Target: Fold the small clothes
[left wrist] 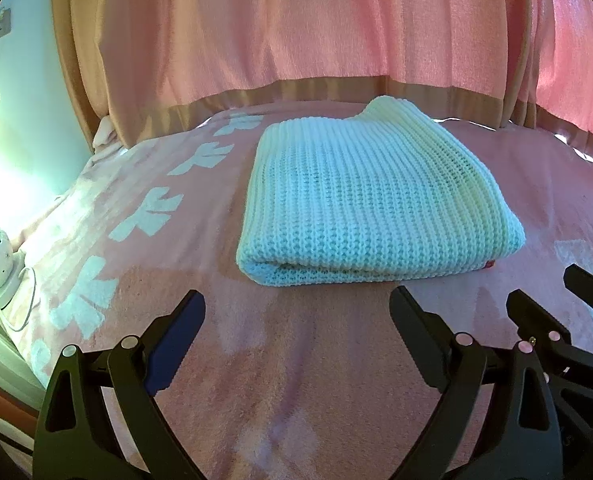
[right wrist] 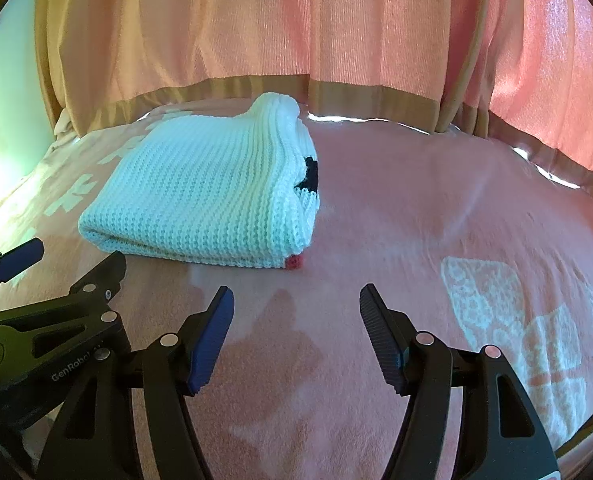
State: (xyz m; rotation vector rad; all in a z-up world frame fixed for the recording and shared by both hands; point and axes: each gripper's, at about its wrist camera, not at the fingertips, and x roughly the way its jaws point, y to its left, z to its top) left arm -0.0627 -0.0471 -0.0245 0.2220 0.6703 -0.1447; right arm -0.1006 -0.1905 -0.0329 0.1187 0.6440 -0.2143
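Here the folded white knit sweater (left wrist: 376, 196) lies on the pink blanket (left wrist: 296, 360) ahead of both tools, its folded edge facing them and its long axis running away toward the pink curtain (left wrist: 296, 20). The left gripper (left wrist: 298, 312) sits almost square to the sweater's near edge; the right gripper (right wrist: 296, 312) stands off toward the sweater's right corner, where a small red tab (right wrist: 295, 262) shows. Both sets of jaws are spread wide, holding and touching nothing. Folding looks essentially complete.
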